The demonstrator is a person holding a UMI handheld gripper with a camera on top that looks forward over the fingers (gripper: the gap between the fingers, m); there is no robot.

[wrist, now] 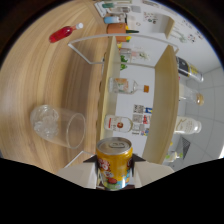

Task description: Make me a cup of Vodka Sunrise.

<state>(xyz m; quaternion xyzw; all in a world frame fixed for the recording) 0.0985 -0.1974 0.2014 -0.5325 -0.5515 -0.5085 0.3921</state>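
A yellow drink can [114, 167] with a silver pull-tab top sits between my gripper [114, 161] fingers, and both dark fingertips [93, 160] press on its sides. Just beyond and to the left of the can stands a clear plastic cup [57, 125] with ice in its bottom, on the wooden table [45, 75]. The view is rolled, so the cup's mouth faces toward the can and the shelf. A small bottle of red liquid [62, 33] lies farther along the table.
A wooden shelf unit [165, 95] ahead holds several bottles, among them a clear one with an orange cap [123, 86] and one with a red label [120, 123]. More bottles [189, 125] show past it against a white wall.
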